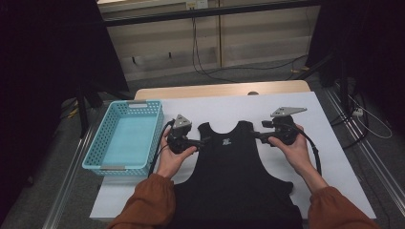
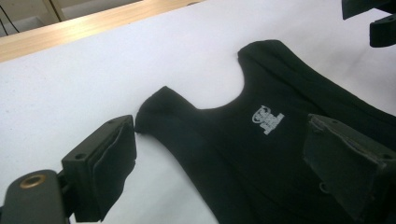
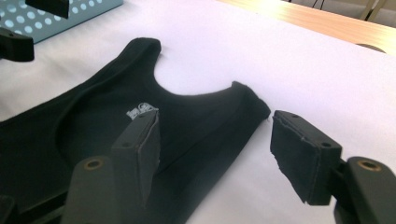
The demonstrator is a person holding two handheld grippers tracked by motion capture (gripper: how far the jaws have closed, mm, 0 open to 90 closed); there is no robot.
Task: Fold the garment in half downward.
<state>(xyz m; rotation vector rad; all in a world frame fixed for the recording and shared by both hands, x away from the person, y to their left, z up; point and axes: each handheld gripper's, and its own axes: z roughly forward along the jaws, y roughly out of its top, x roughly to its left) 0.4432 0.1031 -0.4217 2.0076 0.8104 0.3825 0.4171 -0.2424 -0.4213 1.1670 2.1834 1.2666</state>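
On the white sheet (image 1: 286, 157) covering the table, as seen from the high view, a black vest (image 1: 234, 176) is laid flat with its neckline away from the person. The left gripper (image 1: 203, 141) is held at the vest's left shoulder strap and the right gripper (image 1: 257, 135) at the right strap. A blue basket (image 1: 125, 138) is set just left of the left hand, apart from the vest. The hem is partly covered by the orange sleeves (image 1: 148, 202) at the near edge.

From the left gripper view, the jaws are seen spread wide, with nothing between them. One pad (image 2: 114, 163) is placed just beside the strap tip (image 2: 161, 109), the other over the chest, near the white logo (image 2: 268, 119). The step in hand is judged to be a pinch on each strap. It would be done well if the jaws were lowered to straddle the strap, so that both cloth layers are caught near the tip and the sheet beneath is left alone.

From the right gripper view, the jaws are likewise seen wide apart and empty, with the right strap (image 3: 243, 105) lying between them. The basket corner (image 3: 70, 14) is seen beyond the vest. Nothing is found between grippers and straps; only the sheet could be snagged.
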